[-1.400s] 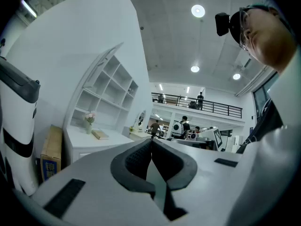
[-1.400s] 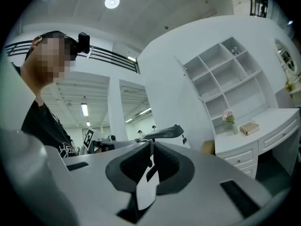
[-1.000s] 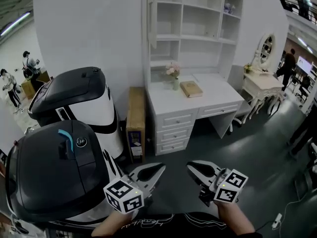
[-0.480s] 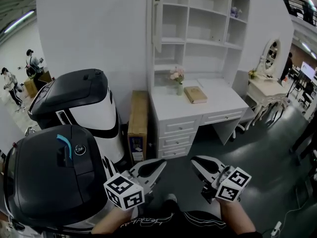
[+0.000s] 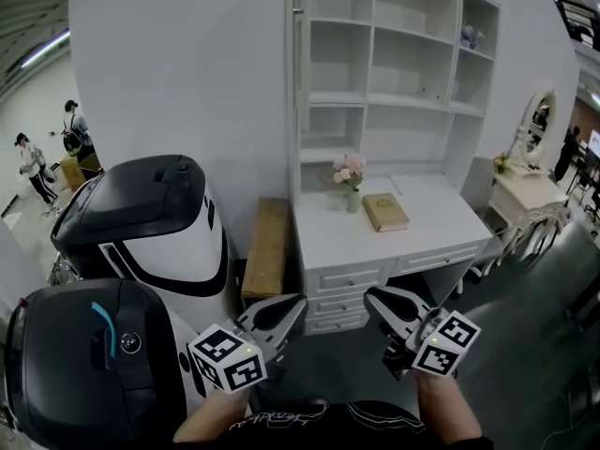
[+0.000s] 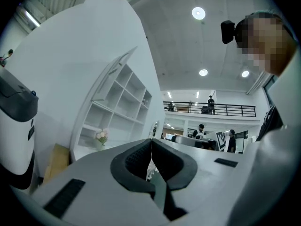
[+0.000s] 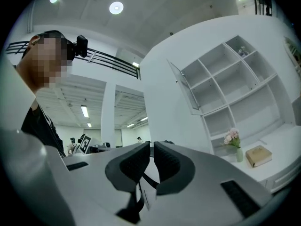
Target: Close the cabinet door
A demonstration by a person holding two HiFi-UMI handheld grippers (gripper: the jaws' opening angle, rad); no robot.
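The white shelf unit (image 5: 403, 54) stands on a white desk (image 5: 431, 237). Its cabinet door (image 5: 298, 36) hangs open at the upper left, seen edge-on in the head view. That door (image 6: 115, 74) slants outward in the left gripper view, and the right gripper view shows the door (image 7: 186, 91) swung out from the shelves. My left gripper (image 5: 295, 303) and right gripper (image 5: 370, 296) are held low in front of the desk, well short of the door. Both are shut with nothing between the jaws: left gripper (image 6: 151, 142), right gripper (image 7: 152, 146).
Two large black-and-white machines (image 5: 155, 214) (image 5: 84, 364) stand at the left. A cardboard box (image 5: 267, 247) leans beside the desk. A flower vase (image 5: 350, 176) and a book (image 5: 385, 211) sit on the desk. A dressing table (image 5: 530, 190) is at the right; people (image 5: 33, 162) stand far left.
Both grippers and the head camera have moved toward the desk and shelves, which look larger and nearer. Both grippers stay shut.
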